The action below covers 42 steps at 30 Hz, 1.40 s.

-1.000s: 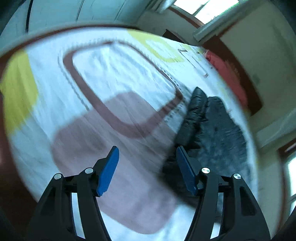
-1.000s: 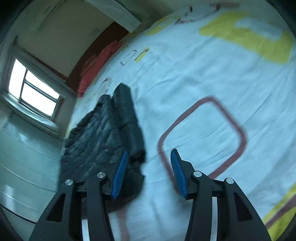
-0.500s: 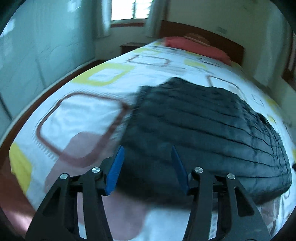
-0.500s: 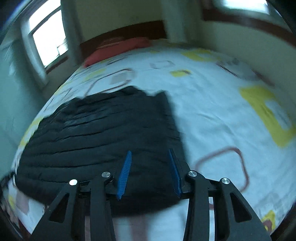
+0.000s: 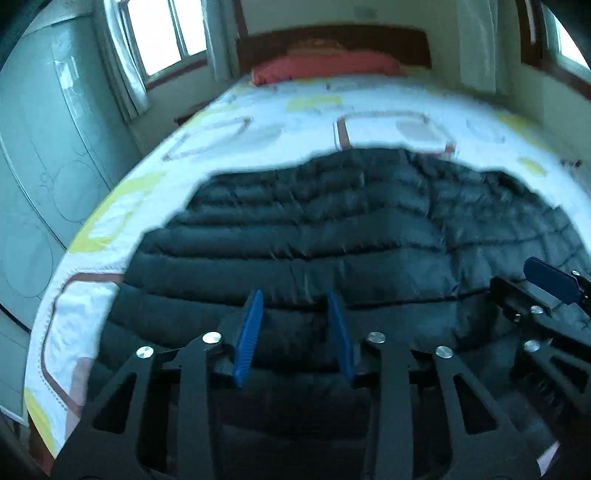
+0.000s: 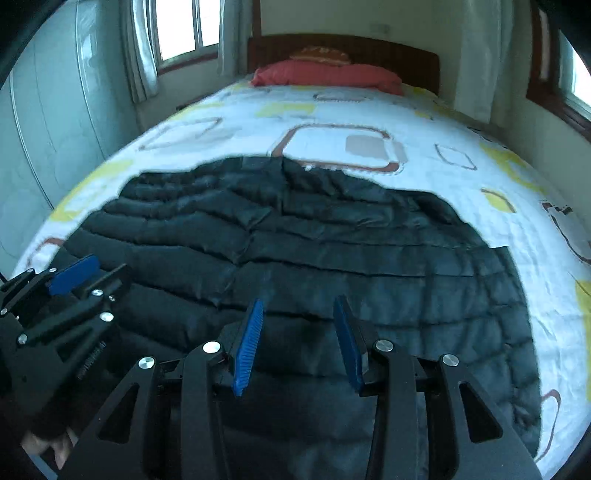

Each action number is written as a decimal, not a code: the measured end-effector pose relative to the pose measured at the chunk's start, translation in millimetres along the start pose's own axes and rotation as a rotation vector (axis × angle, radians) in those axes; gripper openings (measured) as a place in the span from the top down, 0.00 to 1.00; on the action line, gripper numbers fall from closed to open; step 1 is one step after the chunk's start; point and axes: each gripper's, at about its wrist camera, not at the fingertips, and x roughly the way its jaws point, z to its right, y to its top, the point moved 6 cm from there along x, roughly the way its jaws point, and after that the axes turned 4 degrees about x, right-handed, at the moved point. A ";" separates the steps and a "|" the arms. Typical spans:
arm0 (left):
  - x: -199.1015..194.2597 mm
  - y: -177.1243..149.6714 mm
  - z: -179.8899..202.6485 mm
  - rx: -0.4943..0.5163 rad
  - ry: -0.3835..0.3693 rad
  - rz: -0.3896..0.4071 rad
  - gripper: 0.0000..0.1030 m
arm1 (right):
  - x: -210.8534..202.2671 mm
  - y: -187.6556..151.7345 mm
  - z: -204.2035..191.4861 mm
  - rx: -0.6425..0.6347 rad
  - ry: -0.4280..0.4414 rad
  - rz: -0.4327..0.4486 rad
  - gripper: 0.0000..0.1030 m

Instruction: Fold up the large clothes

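Observation:
A large black quilted jacket (image 5: 332,236) lies spread flat across the near half of the bed; it also shows in the right wrist view (image 6: 332,251). My left gripper (image 5: 295,306) is open and empty, hovering over the jacket's near edge. My right gripper (image 6: 298,314) is open and empty, also over the near part of the jacket. Each gripper shows in the other's view: the right one at the right edge (image 5: 546,284), the left one at the left edge (image 6: 74,275).
The bed (image 6: 369,122) has a white sheet with yellow and brown squares. A red pillow (image 6: 325,75) lies against the dark headboard (image 6: 369,48). A pale wardrobe (image 5: 44,147) stands left. Windows with curtains (image 6: 177,26) are at the back.
Both grippers swung from looking at the bed sheet beside the bunched jacket to facing the headboard. They now sit side by side over the jacket's near edge, jaws slightly narrower.

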 end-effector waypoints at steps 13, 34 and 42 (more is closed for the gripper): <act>11.8 2.1 -17.3 -0.061 0.025 0.040 0.77 | 11.7 9.8 -1.9 0.056 0.018 0.012 0.61; 30.2 -7.3 -7.4 -0.052 -0.009 0.055 0.88 | 26.9 -10.0 -20.2 -0.042 -0.030 0.045 0.61; 18.6 -7.2 -17.9 -0.087 -0.045 0.053 0.87 | 23.9 -17.9 -22.0 -0.054 -0.046 0.064 0.61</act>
